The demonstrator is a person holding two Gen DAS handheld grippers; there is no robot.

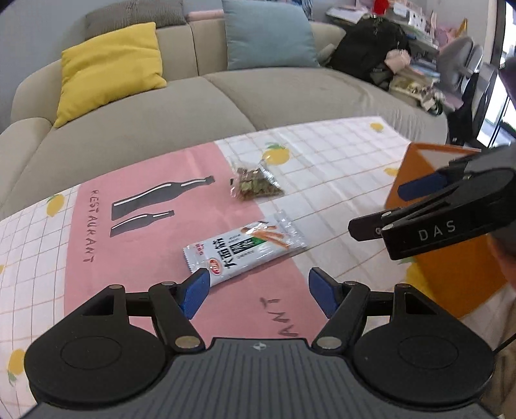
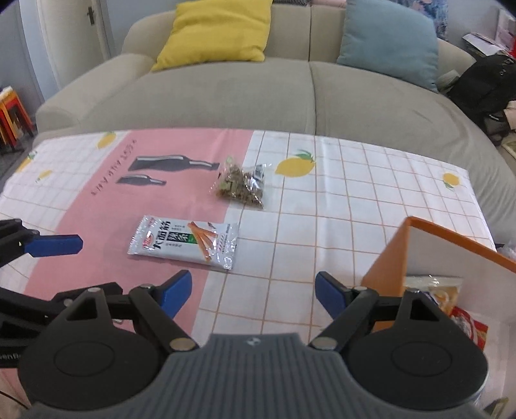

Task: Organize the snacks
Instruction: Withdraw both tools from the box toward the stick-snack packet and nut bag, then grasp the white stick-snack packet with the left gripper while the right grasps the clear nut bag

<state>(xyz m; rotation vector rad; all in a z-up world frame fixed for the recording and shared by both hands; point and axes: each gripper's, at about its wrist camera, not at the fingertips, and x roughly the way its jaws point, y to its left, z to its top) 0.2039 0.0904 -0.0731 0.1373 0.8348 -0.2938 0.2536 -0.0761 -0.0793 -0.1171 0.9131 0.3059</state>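
A worktop (image 2: 354, 199) with a pink and white cloth stands in front of a big grey sofa (image 2: 225, 93). The cloth has lemons and two dark bottles drawn on it.

Two snacks lie on the cloth. A long white snack packet (image 2: 185, 241) with orange sticks on it lies flat, mostly on the pink part. A little clear bag of green and brown bits (image 2: 240, 187) lies a bit farther back, near the line where pink meets white. The two snacks do not touch.

An orange box (image 2: 387, 258) stands at the right side of the worktop. It is white inside, and some snack packs (image 2: 451, 299) are already in it.

The left gripper (image 1: 256, 291) hangs just in front of the white packet. Its blue fingers (image 1: 195, 291) are wide apart and hold nothing. One finger is close to the near end of the packet, but I cannot tell if it touches.

The right gripper (image 2: 253, 291) is over the white squares, between the packet and the orange box. Its fingers are wide apart too, and hold nothing.

A yellow pillow (image 2: 216, 29) and a blue pillow (image 2: 390, 38) sit on the sofa.
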